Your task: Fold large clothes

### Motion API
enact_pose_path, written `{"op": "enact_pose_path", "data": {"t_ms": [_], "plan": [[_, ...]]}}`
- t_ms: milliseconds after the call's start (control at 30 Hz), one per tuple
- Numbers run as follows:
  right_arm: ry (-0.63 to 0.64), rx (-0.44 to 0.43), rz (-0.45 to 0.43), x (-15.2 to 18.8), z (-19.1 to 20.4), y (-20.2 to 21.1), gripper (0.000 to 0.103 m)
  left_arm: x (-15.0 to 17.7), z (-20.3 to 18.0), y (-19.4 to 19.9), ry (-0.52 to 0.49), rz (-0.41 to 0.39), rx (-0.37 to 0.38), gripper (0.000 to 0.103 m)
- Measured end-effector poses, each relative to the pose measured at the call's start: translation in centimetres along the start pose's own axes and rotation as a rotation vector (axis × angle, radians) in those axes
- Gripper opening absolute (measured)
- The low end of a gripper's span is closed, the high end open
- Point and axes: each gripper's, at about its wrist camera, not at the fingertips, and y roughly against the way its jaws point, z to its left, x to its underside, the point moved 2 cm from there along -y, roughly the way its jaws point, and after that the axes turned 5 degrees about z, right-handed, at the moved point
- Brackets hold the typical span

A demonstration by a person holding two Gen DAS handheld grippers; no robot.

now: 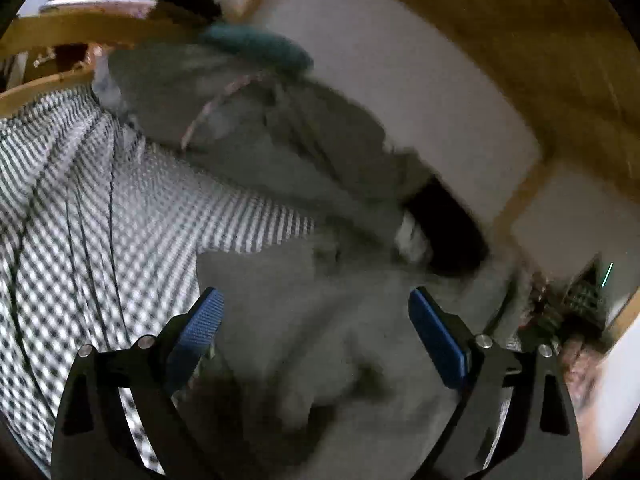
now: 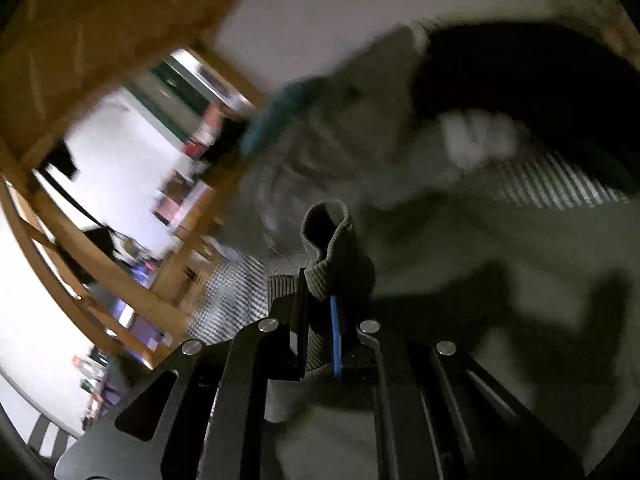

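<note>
Black gripper frames, silver screws, blue ribbed fingers.

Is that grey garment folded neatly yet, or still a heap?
Still a heap: the grey garment lies rumpled on the checked sheet, its ribbed cuff pinched in the right gripper.

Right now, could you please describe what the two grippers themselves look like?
Both are alike. The left gripper has flat black arms that taper forward, joined by round silver pins, and its jaws carry long blue ribbed pads. The right gripper has the same black linkage and silver pins, with one blue pad edge showing. No cables or sleeves show.
</note>
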Motion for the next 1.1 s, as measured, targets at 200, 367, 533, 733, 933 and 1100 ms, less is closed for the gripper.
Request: {"op": "enact_pose_path", "data": {"t_ms": [200,367,533,733,933,1100], "plan": [[-0.084,0.075,0.080,5.0,-7.2,-2.2,0.010,-3.4,-2.4,-6.9,-0.215,0.255,-0.225,0.097],[-0.134,0.032,0.061,6.6,-9.2,-1.8,0.010,1.3,2.2,-17.9,-0.278,0.584,-0.363,0.094],[-0.141,-0.070,-0.006,6.9,-9.5,-0.3,0.009,-0.9,4.3,-15.2,-0.044,0.522,-0.126,0.021],[-0.212,-0.220,-0.244,5.4,-9.9,4.1,0.009,-4.6,1.3,-8.5,-0.106,0.391,-0.038,0.064],[-0.399,-0.025,-0.327,4.5,-16.8,7.3,0.009,-1.6,-2.1,-5.5,-0.359,0.267,-0.184,0.097],[-0.384,0.036,-0.285,5.1,-17.5,7.3,0.009,7.2,-3.3,-8.5,-0.639,0.523,-0.141,0.097]]}}
